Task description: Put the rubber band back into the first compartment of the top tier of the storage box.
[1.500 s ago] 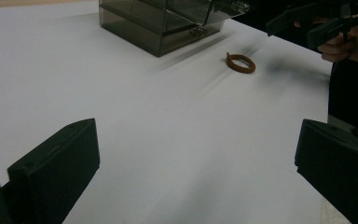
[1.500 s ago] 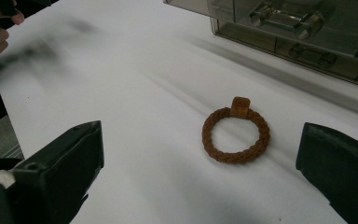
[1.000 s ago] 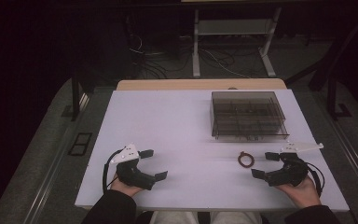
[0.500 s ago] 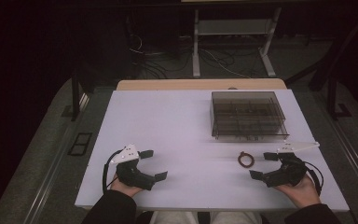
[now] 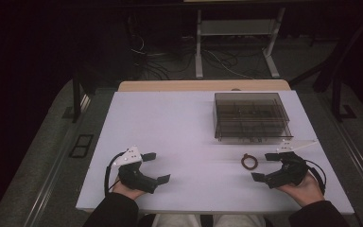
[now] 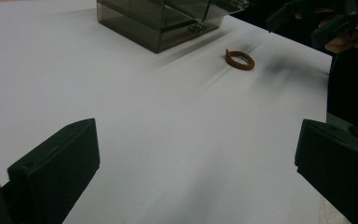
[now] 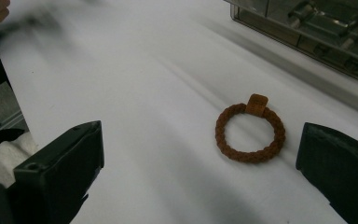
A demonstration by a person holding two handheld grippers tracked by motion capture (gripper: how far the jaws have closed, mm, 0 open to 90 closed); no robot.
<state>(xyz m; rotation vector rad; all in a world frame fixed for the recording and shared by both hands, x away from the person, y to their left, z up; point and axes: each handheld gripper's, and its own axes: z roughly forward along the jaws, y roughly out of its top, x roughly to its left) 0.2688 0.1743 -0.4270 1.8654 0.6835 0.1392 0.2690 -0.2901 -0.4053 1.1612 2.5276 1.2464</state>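
High view: braided brown ring (image 5: pixel 249 162) lies flat on the white table (image 5: pixel 170 123), at about 9 o'clock from the right hand-held gripper (image 5: pixel 267 166) and just beside it; jaws spread wide, nothing held. Left hand-held gripper (image 5: pixel 155 167) sits well apart at the near left edge, jaws also apart and empty. Smoked plastic organizer box (image 5: pixel 251 116) stands at 12 o'clock from the ring.

Left gripper view: ring (image 6: pixel 239 59) far off at 1 o'clock, box (image 6: pixel 163 21) beyond.

Right gripper view: ring (image 7: pixel 250 132) at 1 o'clock between the open jaws, nearer the right one, its clasp tab pointing away. Round, so no long axis. Nothing blocks the approach; right hand is nearer.
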